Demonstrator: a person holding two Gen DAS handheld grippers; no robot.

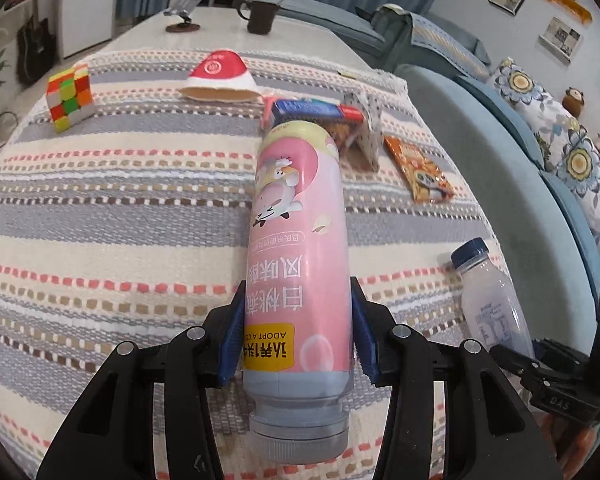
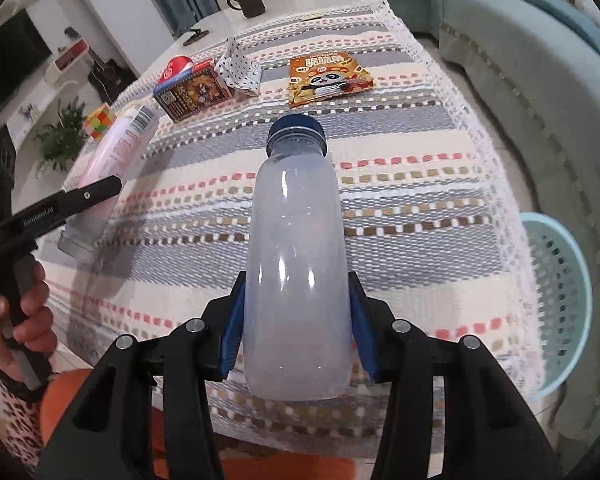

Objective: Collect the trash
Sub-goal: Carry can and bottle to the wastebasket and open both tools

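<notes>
Blue pads of the left gripper (image 1: 296, 332) pinch the pink bottle (image 1: 298, 240) low on its labelled body, cap end toward the camera, above the striped worktop (image 1: 120, 220). Likewise, the right gripper (image 2: 296, 332) clamps the cloudy bottle (image 2: 296, 264) near its base, blue cap pointing away. Both look empty, hence light, smooth-walled and likely to slip or dent; grip the cylindrical mid-body firmly, not the neck. Beside the worktop edge stands a pale blue basket (image 2: 560, 300), the probable destination.

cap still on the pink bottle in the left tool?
No. In the left wrist view the pink bottle sits between the left tool pads with its grey threaded neck bare and no cap on it.
</notes>
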